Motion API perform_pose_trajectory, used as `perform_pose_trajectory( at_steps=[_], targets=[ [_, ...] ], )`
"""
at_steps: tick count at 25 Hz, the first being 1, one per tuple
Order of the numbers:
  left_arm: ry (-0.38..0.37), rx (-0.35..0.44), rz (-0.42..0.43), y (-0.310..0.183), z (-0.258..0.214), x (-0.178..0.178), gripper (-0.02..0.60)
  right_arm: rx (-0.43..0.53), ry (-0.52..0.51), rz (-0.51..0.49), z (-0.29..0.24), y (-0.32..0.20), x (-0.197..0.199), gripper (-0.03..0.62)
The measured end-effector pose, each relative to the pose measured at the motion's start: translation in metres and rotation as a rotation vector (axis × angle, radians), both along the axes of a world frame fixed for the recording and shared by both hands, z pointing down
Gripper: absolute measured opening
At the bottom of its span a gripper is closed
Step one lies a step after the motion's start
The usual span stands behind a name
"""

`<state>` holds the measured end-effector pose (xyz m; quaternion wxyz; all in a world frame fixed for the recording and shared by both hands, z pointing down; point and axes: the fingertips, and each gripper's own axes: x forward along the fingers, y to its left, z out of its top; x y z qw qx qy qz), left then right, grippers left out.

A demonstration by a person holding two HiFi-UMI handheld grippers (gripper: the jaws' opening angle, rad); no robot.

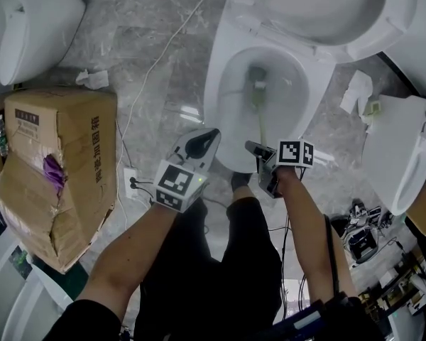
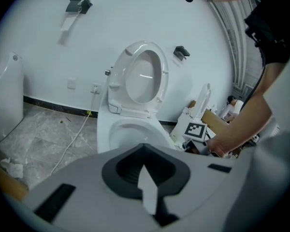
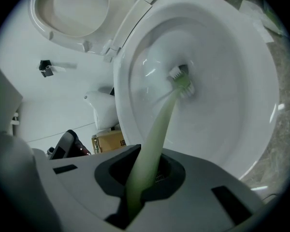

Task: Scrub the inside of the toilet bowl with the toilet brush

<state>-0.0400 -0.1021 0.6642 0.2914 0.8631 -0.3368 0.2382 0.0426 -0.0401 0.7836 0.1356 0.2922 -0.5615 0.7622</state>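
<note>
- Right gripper point(image 1: 258, 150) clenched on the brush point(image 1: 258, 112) handle, head down in the toilet bowl point(image 1: 216, 91) at twelve o'clock.
- Left gripper point(image 1: 202, 142), at its nine o'clock, jaws together, empty.

Pale green toilet brush point(image 3: 156, 129), head down against the inside of the open white toilet bowl point(image 3: 232, 81)

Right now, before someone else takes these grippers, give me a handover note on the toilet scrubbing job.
The right gripper is shut on the handle of the pale green plastic toilet brush.
The left gripper is shut and empty, held just off the front of the white ceramic toilet bowl.
The brush's white-bristled head sits low inside the bowl; the seat is raised.
Done: brush gripped and in the bowl.
Left: scrub the inner walls; how much is already scrubbed cannot be told.
</note>
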Motion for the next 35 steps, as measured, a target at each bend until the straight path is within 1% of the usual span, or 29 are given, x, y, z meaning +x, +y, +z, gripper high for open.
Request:
perform_pose_trajectory(
  at_steps=[9,17,20,26,32,35],
  targets=[
    [0.009,-0.003,0.003,-0.001,-0.002,-0.006,0.009,0.009,-0.049,-0.025,-0.010,-0.004,-0.032,0.023],
    [0.012,0.006,0.004,-0.011,-0.004,-0.014,0.009,0.052,-0.052,-0.015,-0.011,-0.041,-0.038,0.023],
    [0.015,0.006,-0.002,-0.014,-0.003,-0.015,0.009,0.068,-0.029,-0.026,-0.007,-0.054,-0.032,0.023],
    [0.013,0.011,0.002,-0.017,-0.001,-0.015,0.009,0.090,0.008,0.017,-0.001,-0.077,-0.008,0.023],
    [0.014,0.014,0.005,-0.020,0.001,-0.008,0.009,0.086,0.037,0.064,-0.001,-0.073,0.018,0.023],
    [0.013,0.018,0.026,-0.017,-0.001,0.001,0.009,0.083,0.038,0.082,-0.003,-0.063,0.028,0.023]
  ],
)
